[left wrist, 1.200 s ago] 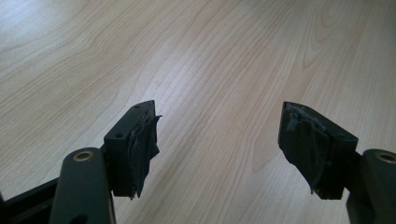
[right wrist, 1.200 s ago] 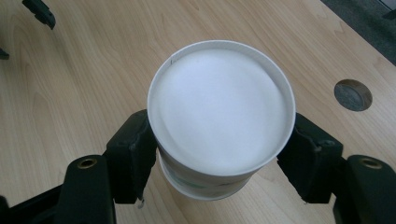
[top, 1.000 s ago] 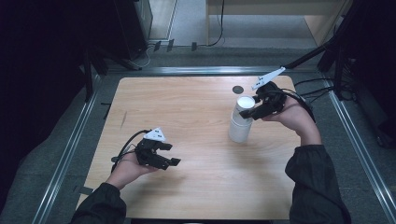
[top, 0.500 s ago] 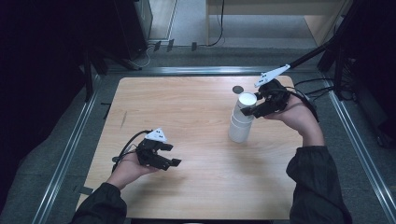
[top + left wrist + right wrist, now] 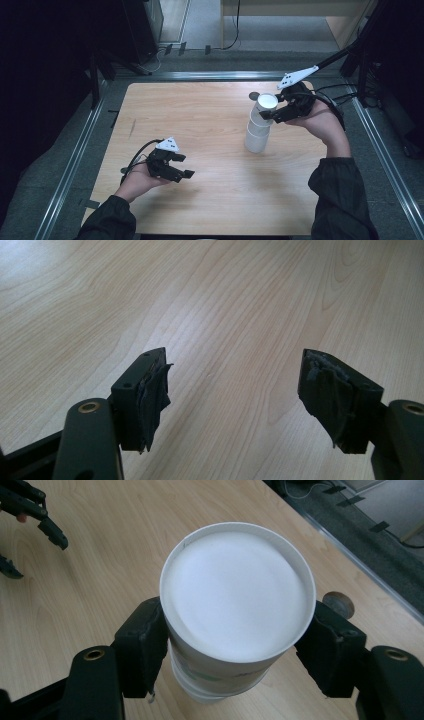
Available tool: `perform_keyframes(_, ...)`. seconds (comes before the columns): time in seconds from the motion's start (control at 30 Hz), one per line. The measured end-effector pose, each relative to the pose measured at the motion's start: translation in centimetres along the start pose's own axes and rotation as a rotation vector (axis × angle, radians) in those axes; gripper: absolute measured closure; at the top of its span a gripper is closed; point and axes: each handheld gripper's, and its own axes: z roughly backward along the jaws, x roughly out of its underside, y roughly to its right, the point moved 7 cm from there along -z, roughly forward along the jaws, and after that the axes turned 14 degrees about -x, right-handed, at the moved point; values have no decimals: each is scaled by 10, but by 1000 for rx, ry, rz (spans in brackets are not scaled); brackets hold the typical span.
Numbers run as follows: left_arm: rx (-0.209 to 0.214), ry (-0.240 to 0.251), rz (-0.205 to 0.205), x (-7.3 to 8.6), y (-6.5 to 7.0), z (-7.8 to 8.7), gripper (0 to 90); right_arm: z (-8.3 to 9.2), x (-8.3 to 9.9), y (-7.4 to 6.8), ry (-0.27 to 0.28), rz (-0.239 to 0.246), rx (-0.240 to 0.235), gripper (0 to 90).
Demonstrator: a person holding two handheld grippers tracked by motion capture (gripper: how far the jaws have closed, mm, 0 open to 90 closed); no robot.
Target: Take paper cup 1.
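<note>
A stack of upside-down white paper cups (image 5: 257, 136) stands right of the table's centre. My right gripper (image 5: 274, 111) is shut on the topmost cup (image 5: 268, 101), which sits raised and slightly tilted above the others. In the right gripper view both pads press the sides of that cup (image 5: 237, 590), with the lower cups just visible beneath it. My left gripper (image 5: 184, 166) hovers near the front left of the table, open. In the left gripper view its jaws stand apart (image 5: 235, 395) over bare wood with nothing between them.
A small dark round disc (image 5: 254, 95) lies on the wooden table (image 5: 200, 115) just behind the stack, also seen beside my right jaw (image 5: 338, 603). Metal rails border the table. My left gripper (image 5: 37, 555) appears far off in the right gripper view.
My right gripper has risen a little with the top cup, drawing it up off the stack. The left gripper has stayed where it was.
</note>
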Motion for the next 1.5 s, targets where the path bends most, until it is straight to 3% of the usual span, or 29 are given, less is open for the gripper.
perform_keyframes(0.33, 6, 6, 3, -1, 0, 0, 284, 19, -15, -11, 48, 48, 52, 333)
perform_keyframes(0.7, 15, 28, 6, -5, -1, 2, 279, 44, -36, -50, 58, 142, 94, 334)
perform_keyframes(0.8, 16, 42, 4, -8, -1, 4, 265, 44, -40, -66, 72, 153, 51, 335)
perform_keyframes(0.87, 19, 50, 7, -10, -1, 5, 262, 42, -40, -69, 76, 155, 32, 334)
perform_keyframes(1.0, 26, 60, 19, -15, -4, 7, 233, 26, -36, -80, 102, 132, -94, 336)
perform_keyframes(1.5, 70, 97, 27, -29, -11, 13, 187, -17, -8, -102, 19, 85, -170, 337)
